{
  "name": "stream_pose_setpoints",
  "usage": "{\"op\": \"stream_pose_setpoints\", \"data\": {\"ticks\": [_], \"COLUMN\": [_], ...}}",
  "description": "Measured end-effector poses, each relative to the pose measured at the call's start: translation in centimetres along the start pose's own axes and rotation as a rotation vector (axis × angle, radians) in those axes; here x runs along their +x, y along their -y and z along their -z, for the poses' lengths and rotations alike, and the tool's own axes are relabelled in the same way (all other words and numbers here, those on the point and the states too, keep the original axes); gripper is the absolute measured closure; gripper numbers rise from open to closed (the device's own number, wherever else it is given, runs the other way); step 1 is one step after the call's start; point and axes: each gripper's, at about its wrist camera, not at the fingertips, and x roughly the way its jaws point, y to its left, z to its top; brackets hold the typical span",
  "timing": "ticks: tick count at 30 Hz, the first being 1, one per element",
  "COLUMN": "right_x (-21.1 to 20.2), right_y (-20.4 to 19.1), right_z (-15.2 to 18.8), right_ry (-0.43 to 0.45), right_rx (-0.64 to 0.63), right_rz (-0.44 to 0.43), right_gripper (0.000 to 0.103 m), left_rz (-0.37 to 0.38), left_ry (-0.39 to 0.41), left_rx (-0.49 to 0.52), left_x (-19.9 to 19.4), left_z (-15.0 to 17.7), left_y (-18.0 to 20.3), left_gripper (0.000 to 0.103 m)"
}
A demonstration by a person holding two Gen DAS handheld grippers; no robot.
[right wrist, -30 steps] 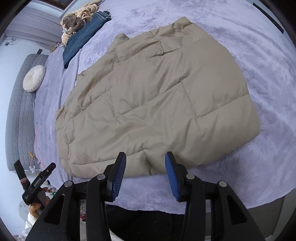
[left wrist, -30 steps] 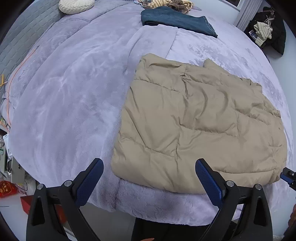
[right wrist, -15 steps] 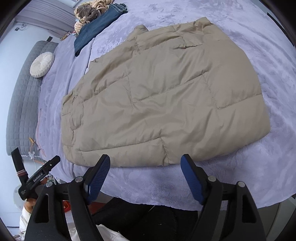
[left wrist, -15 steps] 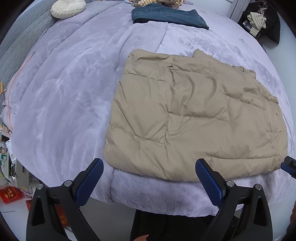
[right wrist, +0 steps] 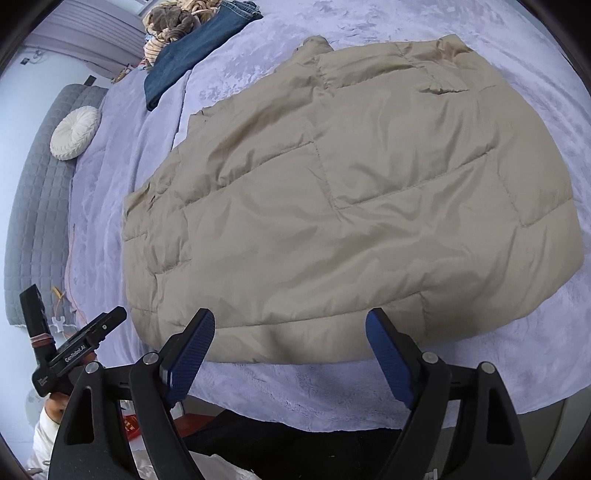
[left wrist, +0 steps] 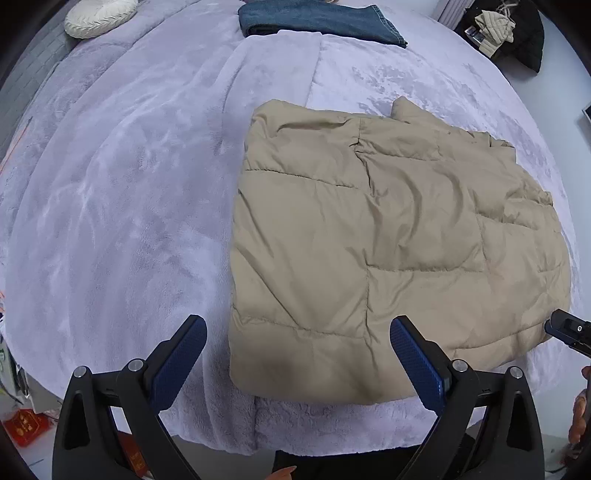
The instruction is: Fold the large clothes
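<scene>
Both jaws, the right gripper (right wrist: pixel 290 341) newly spread like the left gripper (left wrist: pixel 297 349), are hovering empty near the folded tan jacket's (left wrist: pixel 388 251) front hem, suggesting a release.

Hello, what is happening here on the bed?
A person with a gripper in each hand is folding clothes on a bed. A tan padded jacket lies folded flat near the bed's front edge. The left gripper and the right gripper are both open, above that edge, holding nothing. Folded jeans lie farther back.
</scene>
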Motion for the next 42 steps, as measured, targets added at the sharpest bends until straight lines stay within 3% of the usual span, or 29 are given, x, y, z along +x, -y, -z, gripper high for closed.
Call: {"op": "stream_pose_setpoints", "data": {"ticks": [12,26,31,33,37,41,42], "right_x": [2.8,4.9,6.0,6.4,7.0,7.5,7.7], "right_y": [-3.6,-6.4,-6.6,-6.5,-6.3,-6.2,-6.2], "right_z": [-1.2,-2.7,-3.4,-3.5,-3.5,-3.5,-3.5], "right_ry": [0.021,0.056,0.034,0.02,0.001,-0.01,-0.015], "right_rx": [0.023,-0.03,-0.036,-0.035,-0.039,-0.053,-0.054], "right_rz": [-0.004,0.077,0.08,0.088,0.1,0.116,0.111], "right_gripper": [0.015,0.015,0.015,0.014,0.014,0.013,0.004], "left_rz": [0.064,0.115,0.245,0.336,0.531,0.671,0.69], "left_ry": [-0.049,-0.049,-0.04,-0.035,-0.106,-0.162,-0.165], "left_rx": [0.008,-0.003,-0.003,-0.012,-0.04,-0.027,-0.022], "left_x": [3.3,5.2,5.2,5.4,7.6,9.5,9.8], "left_z": [-2.2,-3.3,-4.2,-4.9,-5.7,-6.6,-6.8], "left_y": [-2.3,-4.4,-6.7,-8.1,-9.9,-9.1,-8.6], "left_gripper": [0.003,0.003,0.003,0.003,0.003,0.003,0.003]}}
